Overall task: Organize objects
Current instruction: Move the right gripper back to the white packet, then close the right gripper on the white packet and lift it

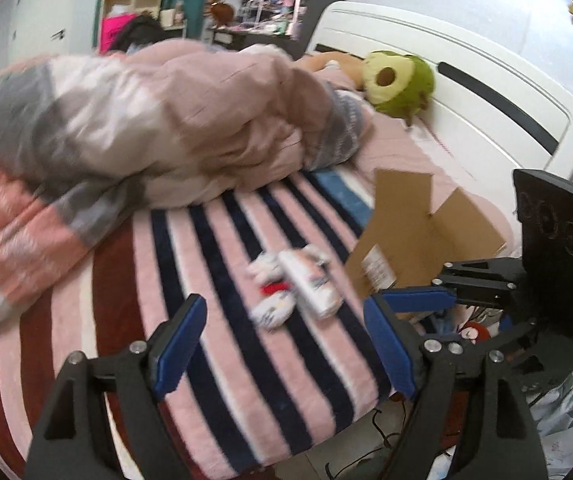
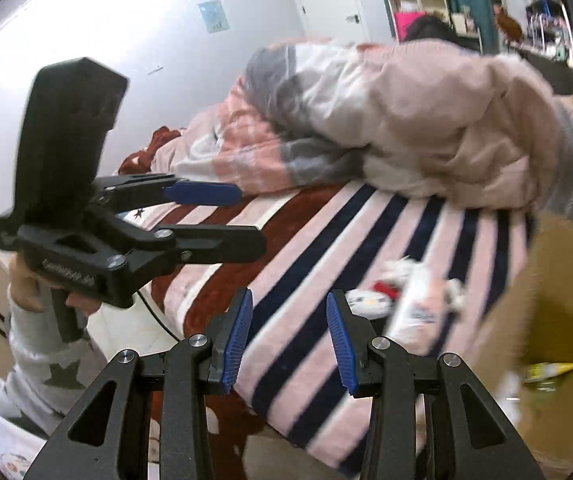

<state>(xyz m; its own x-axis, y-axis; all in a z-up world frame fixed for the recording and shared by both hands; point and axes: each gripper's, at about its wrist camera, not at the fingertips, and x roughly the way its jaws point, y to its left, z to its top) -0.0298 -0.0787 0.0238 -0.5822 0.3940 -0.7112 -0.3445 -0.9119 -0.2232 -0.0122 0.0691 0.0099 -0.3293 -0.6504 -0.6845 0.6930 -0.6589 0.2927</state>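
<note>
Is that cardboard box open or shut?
Open. The box's flaps stand up and apart, and the right wrist view looks down into it, with something yellowish inside.

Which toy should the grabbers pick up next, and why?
Probably the left gripper should ease forward onto the small white plush toy. Its jaws stand open and empty, the toy lies on the striped blanket just ahead, and the open cardboard box waits beside it. The right gripper holds nothing either.
</note>
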